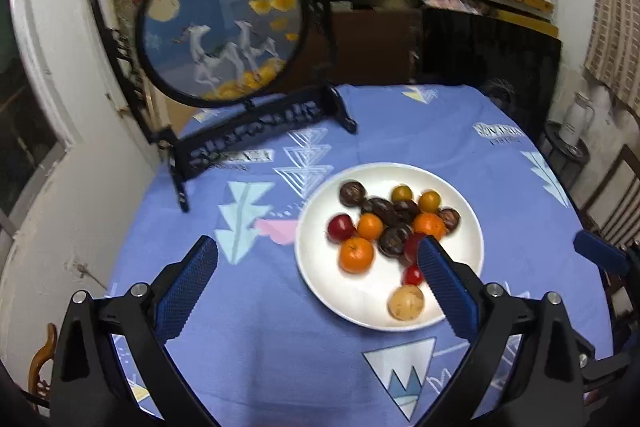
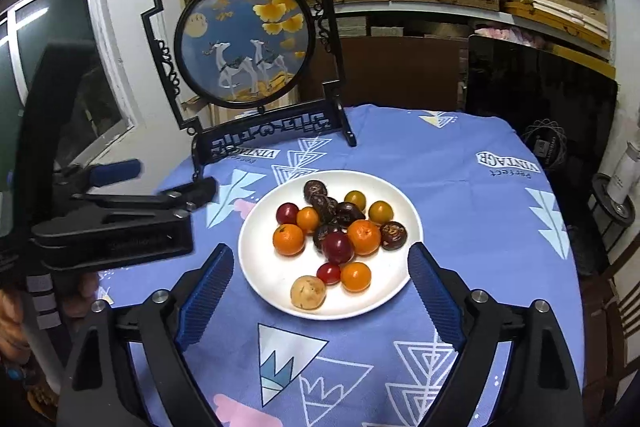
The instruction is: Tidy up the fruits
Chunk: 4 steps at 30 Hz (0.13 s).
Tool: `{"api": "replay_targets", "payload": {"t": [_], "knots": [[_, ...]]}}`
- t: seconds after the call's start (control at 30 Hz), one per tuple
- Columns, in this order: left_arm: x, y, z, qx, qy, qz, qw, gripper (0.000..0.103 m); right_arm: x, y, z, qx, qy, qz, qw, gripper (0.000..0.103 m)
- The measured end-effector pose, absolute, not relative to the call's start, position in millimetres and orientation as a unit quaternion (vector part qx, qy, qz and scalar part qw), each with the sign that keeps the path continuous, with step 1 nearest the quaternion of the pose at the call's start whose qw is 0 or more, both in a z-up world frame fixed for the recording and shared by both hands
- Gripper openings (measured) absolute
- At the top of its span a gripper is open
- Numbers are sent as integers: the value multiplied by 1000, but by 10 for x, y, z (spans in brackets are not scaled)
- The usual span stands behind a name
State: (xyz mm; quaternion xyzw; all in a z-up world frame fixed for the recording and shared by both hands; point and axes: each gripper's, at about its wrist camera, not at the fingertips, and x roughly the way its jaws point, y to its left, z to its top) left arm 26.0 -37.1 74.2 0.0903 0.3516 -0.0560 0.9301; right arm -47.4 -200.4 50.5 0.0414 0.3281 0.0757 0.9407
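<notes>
Tablecloth (image 2: 460, 195) print reads "Perfect VINTAGE" beside fruit plate (image 2: 264, 279).

The left black two-finger gripper (image 1: 316, 283) is showing matte black angular arms, each one carrying a long blue ribbed rubber finger pad (image 1: 186, 293) and round silver screw heads at the joints. The right black two-finger gripper (image 2: 320, 297) is showing the same build: blue ridged pads (image 2: 206, 297) and silver bolts on black struts. In the right wrist view, the left tool's black body is showing pale grey bands on its handle, with the bare-skinned hand (image 2: 12, 323) wrapping it.
</notes>
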Motion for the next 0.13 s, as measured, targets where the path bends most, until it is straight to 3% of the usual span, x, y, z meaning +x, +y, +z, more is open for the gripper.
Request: {"api": "replay_targets", "payload": {"t": [0.13], "knots": [[260, -285, 810, 69, 350, -52, 933, 98, -453, -1997, 531, 44, 330, 55, 941, 92]]}}
